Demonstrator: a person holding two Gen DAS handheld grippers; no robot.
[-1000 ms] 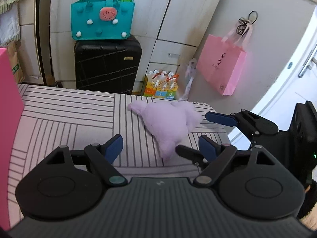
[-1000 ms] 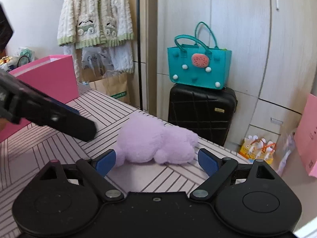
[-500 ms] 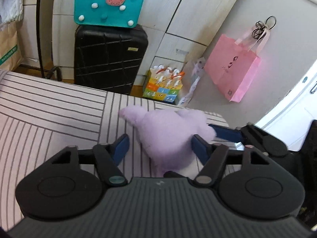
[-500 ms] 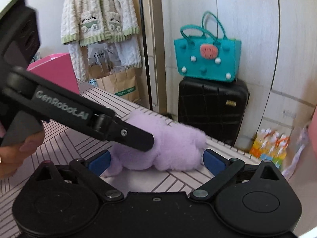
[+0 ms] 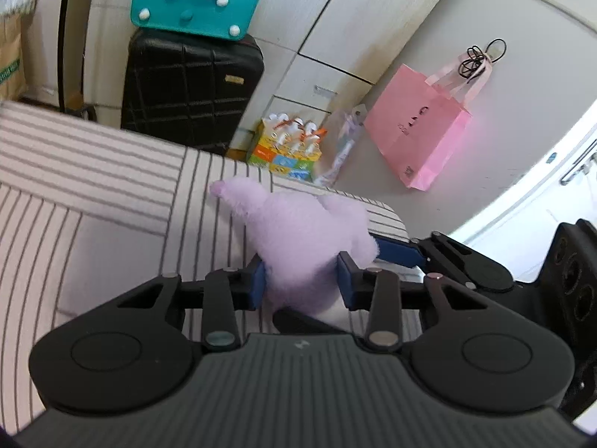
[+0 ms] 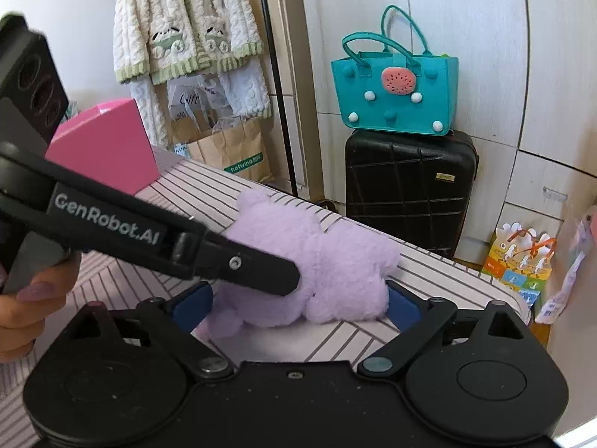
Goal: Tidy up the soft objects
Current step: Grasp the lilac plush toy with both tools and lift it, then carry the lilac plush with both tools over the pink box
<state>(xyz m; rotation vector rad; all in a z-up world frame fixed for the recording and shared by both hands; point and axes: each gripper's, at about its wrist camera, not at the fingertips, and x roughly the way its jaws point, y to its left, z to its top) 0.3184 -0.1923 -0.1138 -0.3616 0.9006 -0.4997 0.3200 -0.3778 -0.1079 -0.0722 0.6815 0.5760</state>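
Left gripper [image 5: 301, 283] clamps purple plush [image 5: 298, 235], its pointed end aimed far-left

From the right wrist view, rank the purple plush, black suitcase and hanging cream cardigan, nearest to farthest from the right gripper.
1. Purple plush: between the right gripper's fingers, on the striped surface.
2. Black suitcase: beyond the surface's edge, right of centre.
3. Cream cardigan: hanging upper left; too close to the suitcase to rank firmly.

"GenRobot.AI" on left tongs [image 6: 257, 274]

Each fisheye sat close behind its own fingers, low over the striped bed [image 5: 112, 201]; both faced the wardrobe wall, sharing the purple plush [image 5: 298, 239], black suitcase [image 6: 406, 190] and teal bag [image 6: 395, 93].
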